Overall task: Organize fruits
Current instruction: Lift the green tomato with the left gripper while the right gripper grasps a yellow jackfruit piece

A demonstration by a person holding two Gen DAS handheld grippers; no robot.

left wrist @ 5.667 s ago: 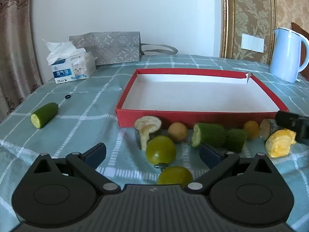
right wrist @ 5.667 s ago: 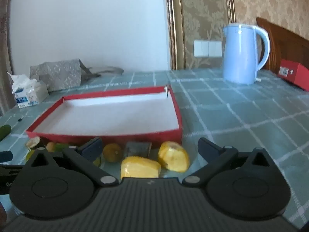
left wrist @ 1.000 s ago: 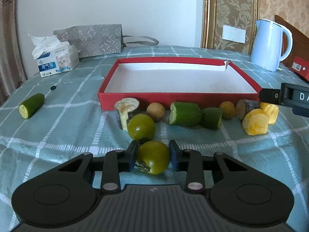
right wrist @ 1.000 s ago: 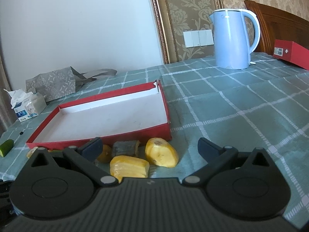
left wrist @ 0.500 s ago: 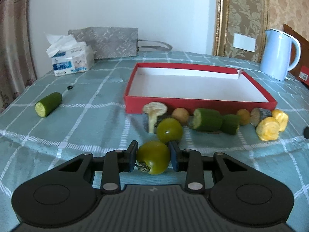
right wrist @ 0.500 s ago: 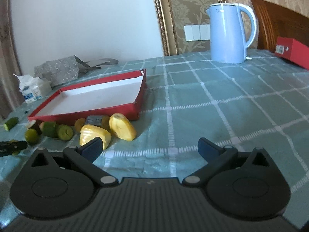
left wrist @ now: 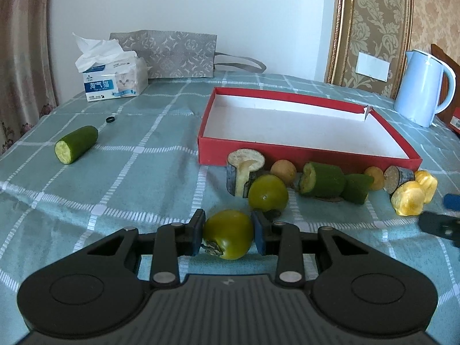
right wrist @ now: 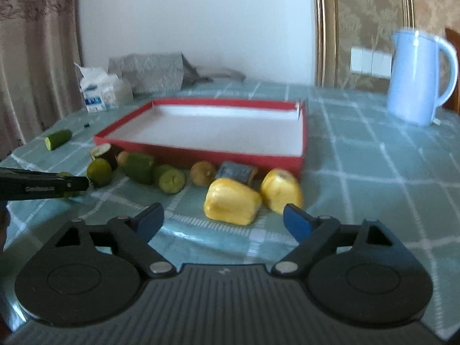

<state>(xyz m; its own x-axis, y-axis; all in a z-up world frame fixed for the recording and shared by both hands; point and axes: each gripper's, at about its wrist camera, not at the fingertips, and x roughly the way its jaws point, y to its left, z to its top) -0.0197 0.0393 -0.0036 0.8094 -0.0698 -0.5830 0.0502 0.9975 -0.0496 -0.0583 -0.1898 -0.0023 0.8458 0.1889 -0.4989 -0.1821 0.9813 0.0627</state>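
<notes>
Now left gripper fingers clamp green tomato; right gripper fingers apart, just narrowing, empty.

- A plain white wall stands behind the table — daylight falls evenly on it.
- Patterned beige curtains hang at the left edge.
- At the right, gold damask wallpaper sits within a gilded frame strip, bearing a white switch plate.
- The table wears a teal checked cloth.
- Dark wooden furniture shows far right.
</notes>
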